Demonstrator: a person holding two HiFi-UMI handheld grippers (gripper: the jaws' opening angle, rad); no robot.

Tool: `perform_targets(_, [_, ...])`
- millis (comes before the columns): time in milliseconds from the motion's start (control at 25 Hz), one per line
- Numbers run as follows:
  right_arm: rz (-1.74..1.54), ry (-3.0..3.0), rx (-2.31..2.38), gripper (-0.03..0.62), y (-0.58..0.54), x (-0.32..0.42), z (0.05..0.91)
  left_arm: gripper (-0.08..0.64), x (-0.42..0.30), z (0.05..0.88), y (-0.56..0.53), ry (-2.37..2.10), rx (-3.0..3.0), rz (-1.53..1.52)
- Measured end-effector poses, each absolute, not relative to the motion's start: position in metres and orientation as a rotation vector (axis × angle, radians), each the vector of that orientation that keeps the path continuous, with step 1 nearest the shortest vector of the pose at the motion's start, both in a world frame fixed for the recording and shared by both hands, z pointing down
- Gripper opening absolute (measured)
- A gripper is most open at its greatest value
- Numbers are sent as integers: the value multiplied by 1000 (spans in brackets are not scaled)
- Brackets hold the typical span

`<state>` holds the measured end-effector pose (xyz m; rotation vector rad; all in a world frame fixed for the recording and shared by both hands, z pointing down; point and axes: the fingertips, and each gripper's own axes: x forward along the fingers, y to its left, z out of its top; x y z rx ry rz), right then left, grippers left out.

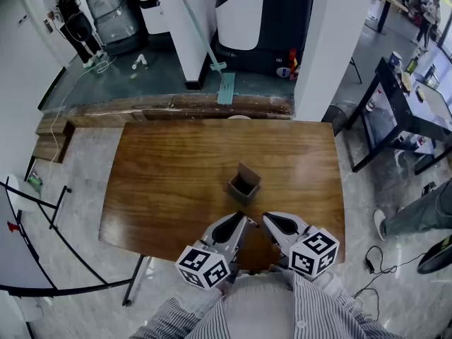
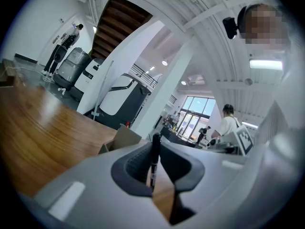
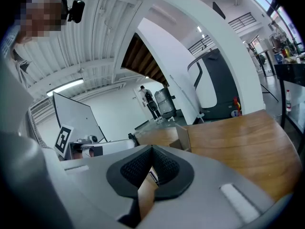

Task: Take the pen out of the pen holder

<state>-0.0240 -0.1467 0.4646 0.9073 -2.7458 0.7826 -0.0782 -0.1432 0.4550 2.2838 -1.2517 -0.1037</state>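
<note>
A small open cardboard pen holder [image 1: 244,182] stands near the middle of the wooden table [image 1: 162,168]. It also shows in the left gripper view as the pen holder [image 2: 121,140], just past the jaws, and in the right gripper view as the pen holder [image 3: 183,136]. My left gripper [image 1: 242,222] hovers over the table's front edge, shut on a black pen [image 2: 155,152] that stands upright between its pads. The left gripper [image 2: 155,146] is clear of the holder. Beside it my right gripper [image 1: 270,222] has its pads meeting at the tips, and the right gripper [image 3: 152,149] holds nothing.
A black-framed table [image 1: 402,104] with bottles stands at the right, and a person's leg [image 1: 417,214] and floor cables [image 1: 374,263] lie near it. A black metal frame [image 1: 42,217] stands left of the table. White pillars [image 1: 332,41] and a person [image 1: 70,20] are behind.
</note>
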Motion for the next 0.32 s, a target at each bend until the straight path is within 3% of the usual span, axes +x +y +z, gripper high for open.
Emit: perform_targets(320, [783,-2741,914,0,-148,-21,466,51,-73,457,-144,-1230,2281,-96])
